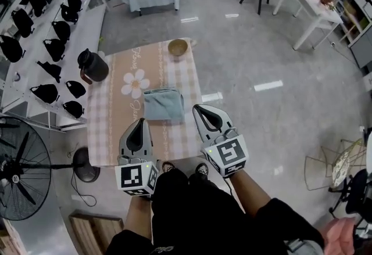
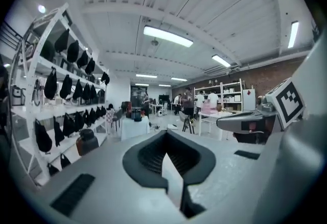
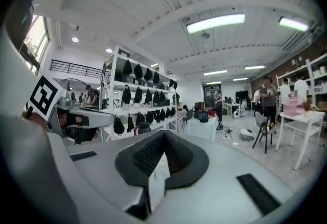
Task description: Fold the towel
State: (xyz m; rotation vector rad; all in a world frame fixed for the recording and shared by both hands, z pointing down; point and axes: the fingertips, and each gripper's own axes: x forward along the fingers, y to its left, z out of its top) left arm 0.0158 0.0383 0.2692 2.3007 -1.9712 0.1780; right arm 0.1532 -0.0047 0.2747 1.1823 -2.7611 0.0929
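A light blue towel (image 1: 163, 104) lies folded into a small rectangle on the pink checked tablecloth (image 1: 116, 120) of a low table, in the head view. My left gripper (image 1: 139, 122) and my right gripper (image 1: 197, 110) are raised high above the table's near edge, both shut with nothing between the jaws. The left gripper (image 2: 166, 133) points out level into the room, and so does the right gripper (image 3: 163, 133). Neither gripper view shows the towel. Each gripper view catches the other gripper at its side.
A dark brown jug (image 1: 93, 65) stands at the table's left edge and a wooden bowl (image 1: 178, 47) at its far end. White shelves with black bags (image 1: 46, 33) run along the left. A black fan (image 1: 23, 166) stands at near left. White tables (image 1: 314, 4) are at far right.
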